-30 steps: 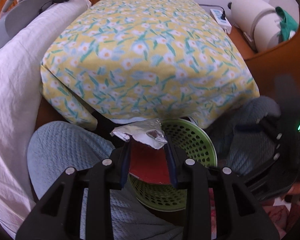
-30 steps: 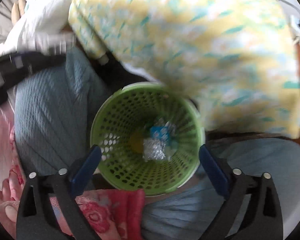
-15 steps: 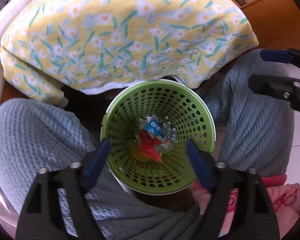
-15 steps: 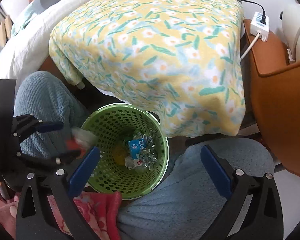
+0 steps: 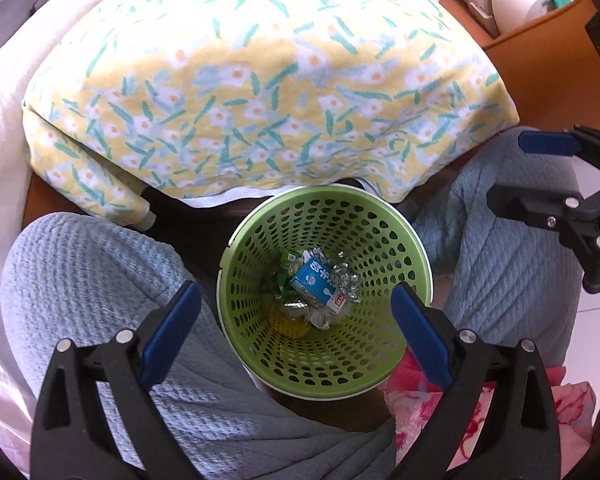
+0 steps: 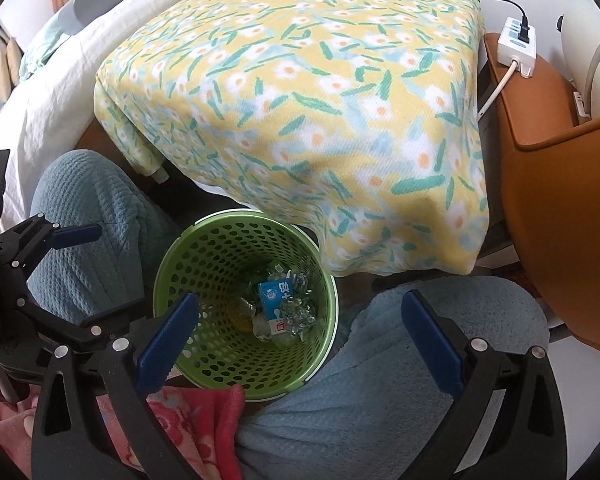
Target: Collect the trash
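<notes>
**Green basket and contents, both grippers empty**

1. Green perforated basket (image 5: 260,344): round, upright, standing between the person's knees, its far rim just beside the hanging edge of the floral cloth. Seen from above in both views.

2. Trash in the basket: lies at the bottom. A blue-and-white carton (image 5: 315,282) rests on top, tilted; crumpled silver foil (image 5: 346,280) lies against its right side, and further foil scraps sit at its near side. A yellow item (image 5: 286,324) lies at the bottom toward the near-left wall, partly covered. Greenish wrapper pieces show at the far side of the carton; their kind cannot be told.

3. Left gripper (image 5: 296,316): jaws spread wide, nothing between the blue pads, poised above the basket's mouth. It also shows at the left edge of the right wrist view (image 6: 80,276), likewise spread.

4. Right gripper (image 6: 300,322): jaws spread wide, nothing held, over the basket's near-right rim and the right knee.

5. Floral cloth (image 6: 300,100): yellow with white flowers and green leaves, draped over a raised surface beyond the basket.

6. Blue-grey trousers (image 5: 80,280): knees on either side of the basket.

7. Power strip (image 6: 518,46): white, on the brown side table at the cloth's right edge.
</notes>
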`<state>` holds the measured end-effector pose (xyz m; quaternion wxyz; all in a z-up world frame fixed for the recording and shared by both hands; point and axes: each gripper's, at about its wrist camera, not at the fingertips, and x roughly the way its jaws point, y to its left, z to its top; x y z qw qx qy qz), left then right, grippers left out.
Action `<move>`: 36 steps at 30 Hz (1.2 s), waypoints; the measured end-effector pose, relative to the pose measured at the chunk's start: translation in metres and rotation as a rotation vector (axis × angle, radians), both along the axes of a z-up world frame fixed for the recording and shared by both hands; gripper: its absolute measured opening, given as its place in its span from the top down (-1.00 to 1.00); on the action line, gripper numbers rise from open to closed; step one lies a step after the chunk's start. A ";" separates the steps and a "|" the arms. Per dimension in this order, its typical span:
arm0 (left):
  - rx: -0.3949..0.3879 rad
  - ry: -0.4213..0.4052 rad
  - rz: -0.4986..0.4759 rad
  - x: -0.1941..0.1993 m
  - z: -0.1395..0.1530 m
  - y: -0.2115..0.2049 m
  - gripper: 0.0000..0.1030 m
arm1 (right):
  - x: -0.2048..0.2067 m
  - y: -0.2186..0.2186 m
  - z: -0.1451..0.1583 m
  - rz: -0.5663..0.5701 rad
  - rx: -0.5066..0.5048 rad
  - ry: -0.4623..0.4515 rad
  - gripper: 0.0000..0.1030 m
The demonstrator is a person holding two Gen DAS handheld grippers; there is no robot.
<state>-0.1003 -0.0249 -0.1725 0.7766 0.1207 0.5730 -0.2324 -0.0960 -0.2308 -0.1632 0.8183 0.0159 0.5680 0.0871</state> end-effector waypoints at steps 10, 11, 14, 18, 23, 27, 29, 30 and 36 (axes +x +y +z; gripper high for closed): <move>0.017 -0.146 0.072 0.013 0.035 0.013 -0.78 | 0.007 -0.001 0.017 -0.019 0.013 -0.055 -0.95; 0.017 -0.174 0.087 0.018 0.043 0.015 -0.78 | 0.010 0.000 0.023 -0.021 0.009 -0.077 -0.95; -0.015 -0.276 0.162 0.040 0.083 0.028 -0.80 | 0.024 0.007 0.045 -0.032 -0.005 -0.148 -0.95; -0.051 -0.393 0.273 0.069 0.129 0.045 -0.85 | 0.051 0.018 0.076 -0.053 -0.017 -0.236 -0.95; -0.072 -0.514 0.374 0.095 0.187 0.057 -0.85 | 0.090 0.028 0.121 -0.071 -0.012 -0.323 -0.95; -0.116 -0.568 0.418 0.103 0.223 0.061 -0.85 | 0.114 0.027 0.159 -0.096 0.023 -0.387 -0.95; -0.127 -0.596 0.431 0.102 0.237 0.062 -0.85 | 0.121 0.028 0.177 -0.112 0.028 -0.419 -0.95; -0.125 -0.610 0.435 0.102 0.241 0.062 -0.85 | 0.122 0.029 0.186 -0.119 0.028 -0.437 -0.95; -0.107 -0.664 0.511 0.090 0.253 0.069 -0.85 | 0.120 0.032 0.210 -0.168 0.041 -0.485 -0.95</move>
